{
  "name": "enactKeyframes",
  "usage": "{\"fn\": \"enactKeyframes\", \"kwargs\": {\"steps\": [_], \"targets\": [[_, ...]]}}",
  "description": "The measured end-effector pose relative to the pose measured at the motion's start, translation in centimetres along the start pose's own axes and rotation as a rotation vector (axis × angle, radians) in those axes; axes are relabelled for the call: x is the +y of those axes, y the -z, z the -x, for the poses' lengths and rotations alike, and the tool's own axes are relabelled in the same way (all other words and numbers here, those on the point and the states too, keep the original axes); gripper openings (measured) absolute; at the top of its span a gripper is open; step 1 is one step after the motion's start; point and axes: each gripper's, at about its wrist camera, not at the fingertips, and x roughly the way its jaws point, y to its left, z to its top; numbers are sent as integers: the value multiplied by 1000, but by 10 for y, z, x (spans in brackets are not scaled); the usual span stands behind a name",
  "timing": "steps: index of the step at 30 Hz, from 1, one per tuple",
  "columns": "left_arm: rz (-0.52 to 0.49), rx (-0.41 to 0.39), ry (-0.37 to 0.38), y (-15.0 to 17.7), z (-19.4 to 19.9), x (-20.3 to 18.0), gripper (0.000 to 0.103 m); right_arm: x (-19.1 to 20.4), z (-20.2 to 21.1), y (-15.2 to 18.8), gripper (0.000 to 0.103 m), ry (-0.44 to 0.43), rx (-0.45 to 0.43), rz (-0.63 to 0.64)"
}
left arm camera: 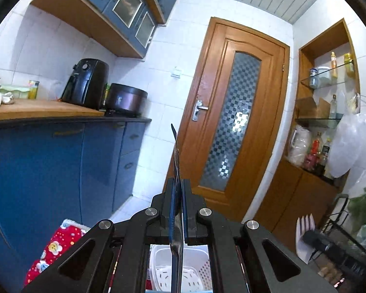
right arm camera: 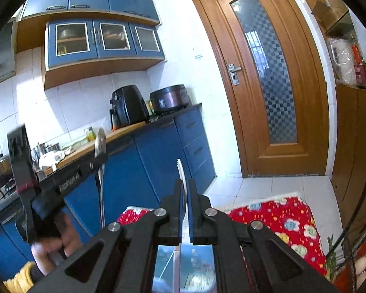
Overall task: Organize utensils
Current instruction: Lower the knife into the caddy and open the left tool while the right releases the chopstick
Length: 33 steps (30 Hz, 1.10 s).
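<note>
My left gripper [left arm camera: 177, 183] is shut on a metal spoon [left arm camera: 175, 151], which shows edge-on as a thin blade rising past the fingertips. In the right wrist view the same spoon [right arm camera: 100, 141] stands bowl up in the left gripper [right arm camera: 98, 162], held by a hand [right arm camera: 53, 249] in a yellow sleeve. My right gripper [right arm camera: 185, 183] is shut on a white plastic fork [right arm camera: 181, 171], also edge-on. The left wrist view shows that fork [left arm camera: 305, 223] tines up at the lower right, above the right gripper [left arm camera: 311, 236]. A white slotted basket [left arm camera: 163, 268] shows below the left gripper.
Blue cabinets and a wooden counter [right arm camera: 124, 130] carry a black air fryer [right arm camera: 128, 106], a dark cooker [right arm camera: 169, 97] and pots. A wooden door [right arm camera: 268, 78] stands ahead. A red patterned cloth [right arm camera: 280, 219] lies low on the right. Shelves with bottles [left arm camera: 317, 151] and a wire rack [left arm camera: 336, 222] stand to the right.
</note>
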Motion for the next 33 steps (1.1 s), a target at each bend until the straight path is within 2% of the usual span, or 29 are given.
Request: {"fn": "enactKeyframes", "kwargs": {"steps": [9,14,19,29,33], "targets": [[-18,-4,-57,34,-15,11,5,2,-29,13,4,50,-75,80],[-53,-27,-69,42,-9,7,5,7,-41,27,4,91,-91,145],[-67,-4,-63,52,-7,7,5,6,-41,39,4,97,-92,160],[-60,-8,-64,72,0,12,5,5,-33,54,4,103,-76,180],[-94,-16,-82,78,7,8,5,4,-33,56,4,102,-64,173]]}}
